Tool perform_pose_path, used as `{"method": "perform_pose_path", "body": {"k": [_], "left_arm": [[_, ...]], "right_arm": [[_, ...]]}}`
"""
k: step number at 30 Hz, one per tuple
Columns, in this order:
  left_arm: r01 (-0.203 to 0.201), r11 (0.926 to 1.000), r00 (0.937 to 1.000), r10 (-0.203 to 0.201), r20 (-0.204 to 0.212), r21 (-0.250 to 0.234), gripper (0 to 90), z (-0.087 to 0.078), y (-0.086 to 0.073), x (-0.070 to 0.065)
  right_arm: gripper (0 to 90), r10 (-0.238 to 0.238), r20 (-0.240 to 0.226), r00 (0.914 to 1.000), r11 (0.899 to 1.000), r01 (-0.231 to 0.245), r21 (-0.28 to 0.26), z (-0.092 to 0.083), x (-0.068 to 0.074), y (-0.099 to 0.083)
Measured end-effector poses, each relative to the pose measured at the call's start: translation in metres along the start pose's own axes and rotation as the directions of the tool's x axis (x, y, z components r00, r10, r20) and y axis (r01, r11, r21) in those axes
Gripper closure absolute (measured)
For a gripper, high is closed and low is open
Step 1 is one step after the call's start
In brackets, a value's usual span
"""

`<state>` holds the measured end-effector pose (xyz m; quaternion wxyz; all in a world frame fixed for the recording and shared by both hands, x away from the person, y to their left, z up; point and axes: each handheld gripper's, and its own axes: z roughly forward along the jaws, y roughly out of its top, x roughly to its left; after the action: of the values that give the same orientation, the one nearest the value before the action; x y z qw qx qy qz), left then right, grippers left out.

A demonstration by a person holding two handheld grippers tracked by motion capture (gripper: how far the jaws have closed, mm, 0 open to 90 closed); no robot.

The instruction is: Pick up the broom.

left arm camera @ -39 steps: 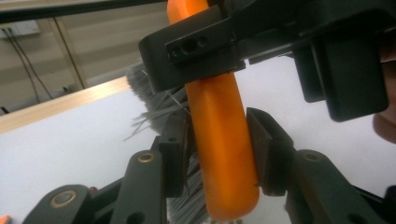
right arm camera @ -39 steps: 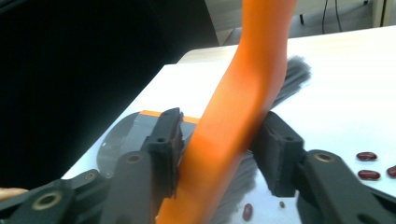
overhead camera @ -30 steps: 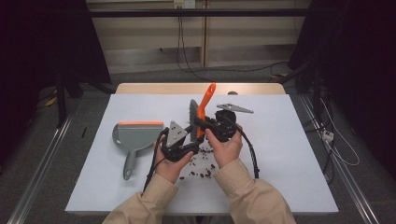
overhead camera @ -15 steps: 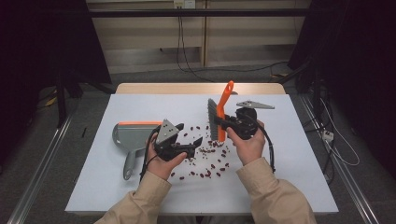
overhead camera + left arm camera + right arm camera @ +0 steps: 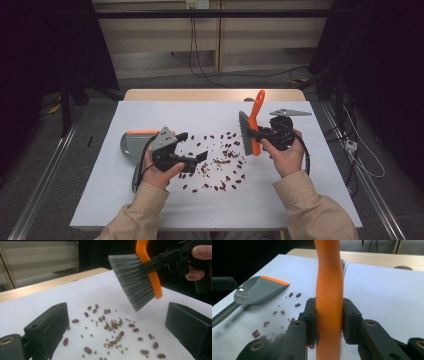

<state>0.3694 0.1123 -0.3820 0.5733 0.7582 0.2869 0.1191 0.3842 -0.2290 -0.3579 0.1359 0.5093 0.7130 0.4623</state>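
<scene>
Nearest, lower centre of the high view: scattered beans on the white table, dark red ones mixed with small green ones. Loose, hard, light; likely to roll and skip if struck fast, so slow short strokes look right.

Left gripper, centre-left of the high view: jaws have just been opening and now stand wide with nothing between them, beans on the sheet beyond them in the left gripper view. Just left of it, partly under the hand, lies the dustpan, grey with an orange lip. Rigid plastic, light, apt to slide when beans are pushed against it. Best hold by my reading: the long handle, pressed down so the lip sits flush.

Right gripper, centre-right: jaws clamped tight on the brush, gripping its orange handle at mid-length, with the brush raised above the table. Handle stiff, smooth, curved; could twist in the pads under side load. Bristles soft, springy, splayed, hanging above the far edge of the beans.

Farther back: bare wooden table edge, then floor cables.
</scene>
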Motion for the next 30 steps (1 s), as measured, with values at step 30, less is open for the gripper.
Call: {"method": "perform_pose_path", "body": {"k": [30], "left_arm": [[0.015,0.9999,0.9942,-0.015,-0.106,-0.001,5.1,-0.066,-0.028,0.039]], "right_arm": [[69.8,-0.015,0.113,0.9935,0.979,-0.009,0.206,-0.011,-0.043,-0.025]]}}
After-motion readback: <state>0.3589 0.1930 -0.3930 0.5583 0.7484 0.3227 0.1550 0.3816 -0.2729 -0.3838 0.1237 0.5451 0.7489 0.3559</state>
